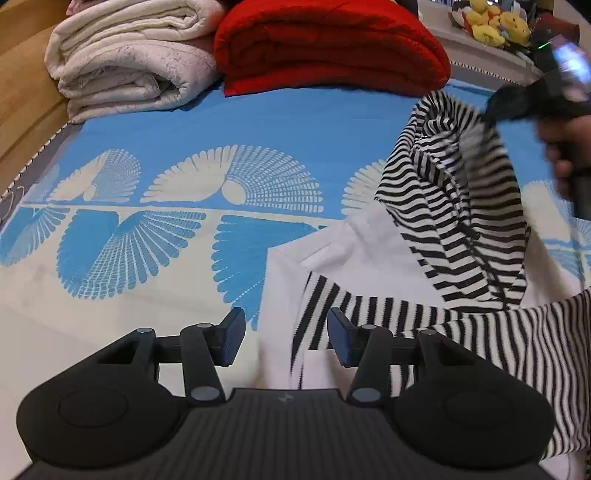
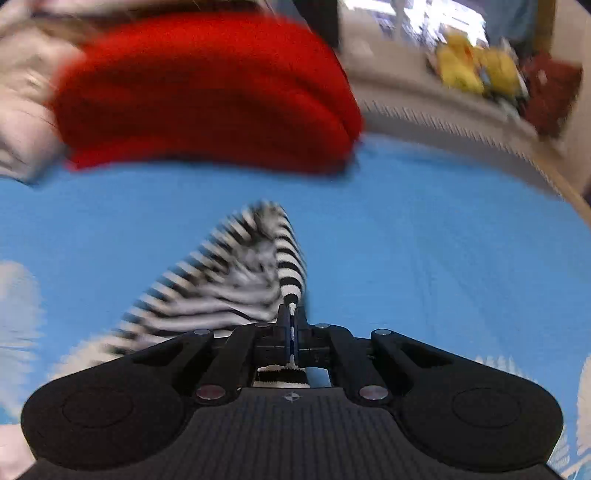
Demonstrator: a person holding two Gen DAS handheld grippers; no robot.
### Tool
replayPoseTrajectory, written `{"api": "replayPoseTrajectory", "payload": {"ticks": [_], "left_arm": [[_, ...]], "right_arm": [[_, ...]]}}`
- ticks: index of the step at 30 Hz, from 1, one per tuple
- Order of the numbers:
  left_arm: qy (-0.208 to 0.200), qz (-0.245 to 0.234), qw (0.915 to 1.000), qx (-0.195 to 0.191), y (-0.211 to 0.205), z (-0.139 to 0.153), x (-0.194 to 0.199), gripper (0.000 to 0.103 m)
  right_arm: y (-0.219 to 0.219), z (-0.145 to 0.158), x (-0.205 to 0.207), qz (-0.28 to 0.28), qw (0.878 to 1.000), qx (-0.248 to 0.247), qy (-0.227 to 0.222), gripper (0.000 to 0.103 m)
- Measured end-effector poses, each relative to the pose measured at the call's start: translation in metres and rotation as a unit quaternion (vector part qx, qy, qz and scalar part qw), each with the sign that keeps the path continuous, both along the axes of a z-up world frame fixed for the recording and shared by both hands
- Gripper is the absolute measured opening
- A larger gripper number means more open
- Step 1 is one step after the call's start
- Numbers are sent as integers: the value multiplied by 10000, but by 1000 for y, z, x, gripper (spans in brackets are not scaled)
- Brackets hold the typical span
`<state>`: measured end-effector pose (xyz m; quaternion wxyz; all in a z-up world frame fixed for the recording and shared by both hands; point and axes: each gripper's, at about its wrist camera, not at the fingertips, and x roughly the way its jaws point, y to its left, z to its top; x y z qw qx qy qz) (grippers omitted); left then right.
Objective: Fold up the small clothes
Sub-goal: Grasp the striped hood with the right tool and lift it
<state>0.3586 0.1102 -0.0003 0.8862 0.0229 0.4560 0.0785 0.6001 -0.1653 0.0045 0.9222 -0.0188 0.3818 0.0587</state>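
Note:
A small black-and-white striped garment (image 1: 454, 206) with white panels lies on the blue patterned bedsheet (image 1: 184, 147) at the right. Part of it is lifted into the air. My right gripper (image 2: 291, 325) is shut on a striped sleeve or edge (image 2: 288, 266) and holds it up above the sheet; it also shows blurred in the left wrist view (image 1: 517, 103). My left gripper (image 1: 286, 336) is open and empty, low over the garment's white near-left edge (image 1: 280, 295).
A folded cream blanket (image 1: 125, 62) and a folded red blanket (image 1: 325, 48) lie at the far side of the bed. Yellow plush toys (image 1: 491, 22) sit on a ledge at the back right. A wooden bed frame (image 1: 22, 74) runs along the left.

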Motion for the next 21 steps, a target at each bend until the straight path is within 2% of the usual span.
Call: {"api": "replayPoseTrajectory", "payload": {"ticks": [2,4,6,8,10,12,13,15,16,18,19,21], "left_arm": [[-47,7,10000,-40,1,5,-2,55],[-98,86,9999,-110,6,9,-4,55],[-128,157,9997,-159,13,12,-7,55],[-130,193,9996,-127,18,13,-11,55],[-125,202,9996,-143,22,14,-16,55],[-120,179,9996,-159,24,14,-20,55],[-103,166,9996,-196,24,14,-22,55],[-51,174,9993,-318,22,11,-23,55],[-5,177,9987,-482,21,8,-23,55],[88,169,9961,-862,17,2,-22,55],[156,165,9934,-1123,15,-2,-20,55],[246,185,9899,-1381,8,-8,-17,55]], "right_arm": [[2,45,-48,519,9969,258,-528,0],[1,84,-111,1056,9888,448,-951,0],[-9,109,-181,1495,9796,745,-1121,0],[-24,115,-250,1992,9698,1113,-861,1],[-40,101,-310,2439,9612,1268,-223,2],[-59,78,-348,2120,9708,1101,202,2],[-75,66,-358,1674,9778,1198,388,4],[-104,51,-363,645,9824,1634,629,8],[-115,44,-360,59,9806,1815,743,10],[-124,34,-351,-476,9719,2141,855,12],[-125,27,-346,-544,9660,2329,982,15],[-116,11,-338,-545,9633,2415,1040,23]]}}
